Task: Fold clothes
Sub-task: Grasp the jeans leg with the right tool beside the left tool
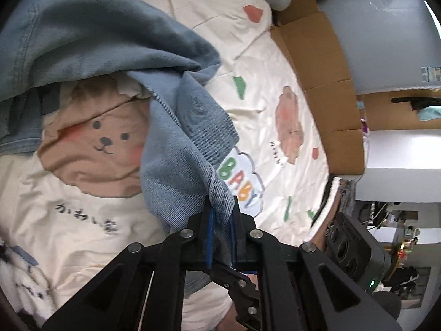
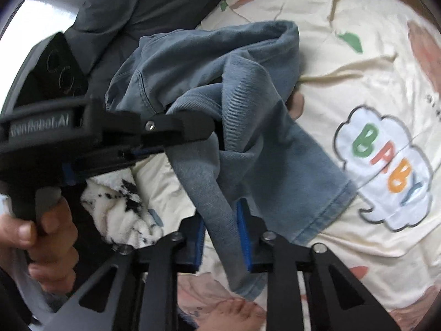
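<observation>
A blue denim garment lies bunched on a cream bed sheet printed with bears and the word BABY. My left gripper is shut on a folded edge of the denim, which rises from its blue pads toward the upper left. In the right wrist view the same garment hangs from the left gripper and drops as a narrow strip between the fingers of my right gripper. That gripper is shut on the strip, whose end dangles below the pads above the sheet.
Cardboard box flaps line the sheet's right side, with a white cabinet beyond. A fluffy white blanket with black spots lies at the left. A hand holds the left gripper's handle. Dark grey cloth lies at the top.
</observation>
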Available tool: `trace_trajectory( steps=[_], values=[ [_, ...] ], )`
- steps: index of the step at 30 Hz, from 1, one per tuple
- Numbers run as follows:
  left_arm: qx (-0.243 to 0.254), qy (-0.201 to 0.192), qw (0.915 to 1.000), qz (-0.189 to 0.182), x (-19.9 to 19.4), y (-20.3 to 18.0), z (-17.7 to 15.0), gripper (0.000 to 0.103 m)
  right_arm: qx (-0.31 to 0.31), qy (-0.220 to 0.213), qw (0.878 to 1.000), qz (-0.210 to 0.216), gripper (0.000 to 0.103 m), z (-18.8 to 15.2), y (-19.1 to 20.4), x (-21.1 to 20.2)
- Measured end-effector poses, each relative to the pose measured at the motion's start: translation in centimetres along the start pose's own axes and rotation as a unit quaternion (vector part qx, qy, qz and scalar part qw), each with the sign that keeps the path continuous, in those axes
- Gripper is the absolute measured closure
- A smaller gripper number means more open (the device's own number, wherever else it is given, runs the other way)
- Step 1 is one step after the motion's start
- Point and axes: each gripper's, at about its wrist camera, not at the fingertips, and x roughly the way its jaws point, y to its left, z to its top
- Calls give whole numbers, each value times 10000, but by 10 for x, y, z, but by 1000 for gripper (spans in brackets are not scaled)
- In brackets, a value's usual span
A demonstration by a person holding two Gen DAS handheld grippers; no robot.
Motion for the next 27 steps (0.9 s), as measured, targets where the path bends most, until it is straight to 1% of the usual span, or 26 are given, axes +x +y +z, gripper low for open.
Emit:
trace_trajectory(
  steps=[3, 6, 9, 11, 12, 14, 16, 18, 20, 21, 22, 24, 27],
  values=[
    [11, -67, 9999, -155, 0, -12, -2, 95, 18, 36, 9998, -188, 90, 2, -5, -11],
    [49, -84, 9995, -289, 2, -25, -3, 95, 91, 74, 9993, -344, 86, 4, -11, -22],
    [100, -46, 9991, -405, 4, -38, -5, 95, 113, 82, 9988, -459, 85, 3, -15, -33],
    [179, -19, 9988, -458, 6, -47, -7, 95, 130, 40, 9984, -543, 89, 1, -16, -38],
    [261, -3, 9986, -454, 8, -52, -8, 95, 124, 41, 9980, -615, 93, 1, -17, -41],
    [433, 62, 9985, -336, 11, -61, -11, 95, 79, 83, 9966, -818, 95, 3, -21, -51],
    [539, 185, 9979, -300, 15, -69, -15, 94, 35, 126, 9947, -1020, 96, 5, -25, -60],
    [539, 330, 9975, -320, 17, -73, -18, 92, -10, 168, 9924, -1222, 96, 7, -28, -70],
    [499, 368, 9975, -336, 15, -74, -22, 89, -54, 210, 9896, -1424, 96, 9, -32, -80],
    [483, 363, 9976, -333, 14, -75, -23, 81, -77, 232, 9880, -1524, 96, 10, -34, -84],
    [470, 341, 9978, -316, 11, -75, -24, 70, -99, 253, 9863, -1625, 96, 11, -36, -89],
    [464, 163, 9987, -165, 0, -72, -24, 61, -143, 295, 9827, -1825, 97, 13, -40, -99],
    [311, 10, 9995, -92, -14, -60, -20, 60, -210, 358, 9763, -2124, 97, 16, -45, -113]
  ],
)
